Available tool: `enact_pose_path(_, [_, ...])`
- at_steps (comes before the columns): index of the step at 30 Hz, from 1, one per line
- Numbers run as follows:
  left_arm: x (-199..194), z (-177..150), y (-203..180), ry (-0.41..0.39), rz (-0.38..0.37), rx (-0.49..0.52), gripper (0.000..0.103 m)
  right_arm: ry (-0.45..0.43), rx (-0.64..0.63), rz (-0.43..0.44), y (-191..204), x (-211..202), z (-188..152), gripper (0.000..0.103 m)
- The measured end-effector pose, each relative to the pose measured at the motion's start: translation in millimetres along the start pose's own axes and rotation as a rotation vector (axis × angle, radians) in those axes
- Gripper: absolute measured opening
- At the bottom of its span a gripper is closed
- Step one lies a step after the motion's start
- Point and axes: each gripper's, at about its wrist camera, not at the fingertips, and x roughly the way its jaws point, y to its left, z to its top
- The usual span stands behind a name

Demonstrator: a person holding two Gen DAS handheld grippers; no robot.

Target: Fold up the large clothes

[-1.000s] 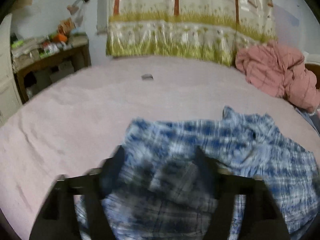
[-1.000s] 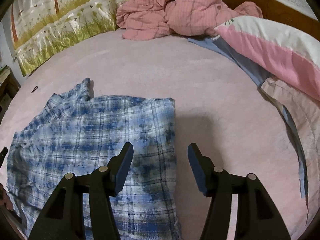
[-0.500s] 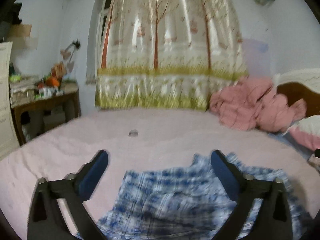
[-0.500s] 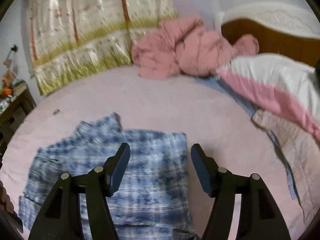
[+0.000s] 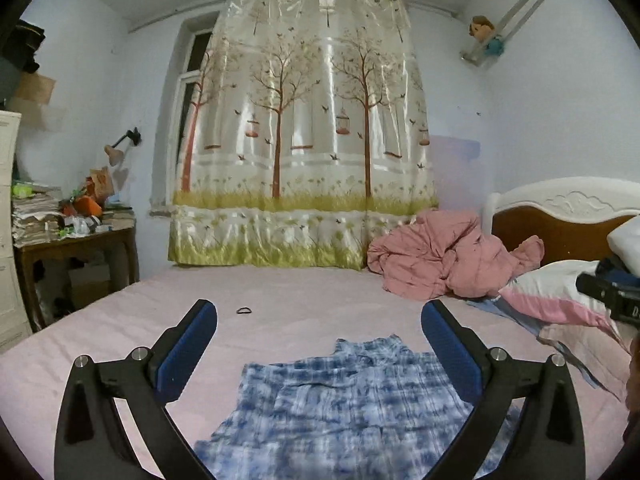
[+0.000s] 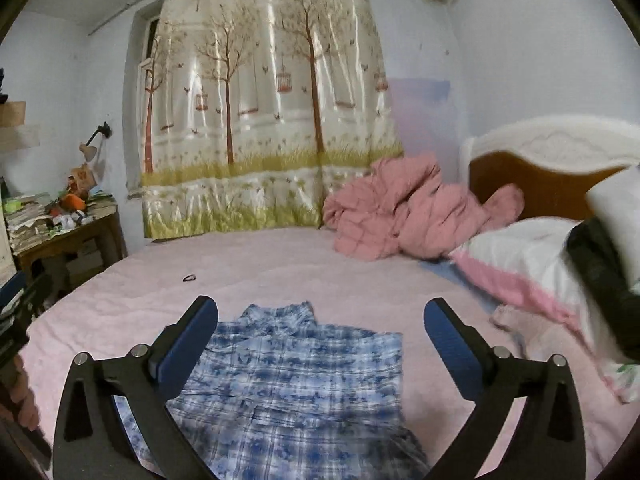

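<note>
A blue and white plaid shirt lies folded flat on the pink bed sheet, collar end pointing away from me. My left gripper hangs above its near part, open wide, with nothing between the blue pads. In the right wrist view the same shirt lies below my right gripper. That gripper's jaws are opening and hold nothing. Both grippers point almost level across the bed, clear of the cloth.
A crumpled pink quilt sits by the wooden headboard, with a pink and white pillow at the right. A black hair tie lies on the sheet. A cluttered desk stands left, and a tree-print curtain hangs behind.
Both grippers rose off the shirt and tilted up toward the curtain. Their jaws spread wide. The shirt stayed flat on the bed.
</note>
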Motion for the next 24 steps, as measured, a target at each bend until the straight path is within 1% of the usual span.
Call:
enact_pose_path(3, [-36.9, -8.8, 9.6, -0.032, 0.046, -0.009, 0.103, -0.032, -0.011, -0.004, 7.8, -28.2, -6.4, 0.102])
enact_pose_path(5, [-52.7, -16.0, 17.2, -0.03, 0.045, -0.025, 0.103, -0.025, 0.006, 0.005, 8.9, -40.2, -14.6, 0.102])
enact_pose_path(7, [-64.4, -26.9, 23.5, -0.018, 0.02, -0.027, 0.103, -0.015, 0.019, 0.016, 6.0, -48.0, -26.3, 0.102])
enact_pose_path(10, [-73.8, -42.9, 28.6, -0.001, 0.041, -0.017, 0.103, 0.005, 0.047, 0.0, -0.1, -52.4, -43.0, 0.102])
enact_pose_path(13, [-76.5, -56.6, 33.5, 0.013, 0.043, -0.02, 0.103, 0.036, 0.048, 0.016, -3.7, -47.9, -56.3, 0.102])
enact_pose_path(18, [-66.9, -72.9, 38.0, 0.044, 0.05, -0.027, 0.103, 0.044, 0.025, 0.014, -8.5, -42.7, -78.9, 0.102])
enact_pose_path(22, [-55.4, -84.4, 40.7, 0.081, 0.039, -0.032, 0.103, 0.1, 0.017, 0.011, -12.4, -27.6, -93.7, 0.102])
enact_pose_path(24, [-48.0, -94.5, 38.0, 0.117, 0.023, -0.005, 0.103, 0.116, 0.014, 0.015, -13.6, -21.0, -100.9, 0.102])
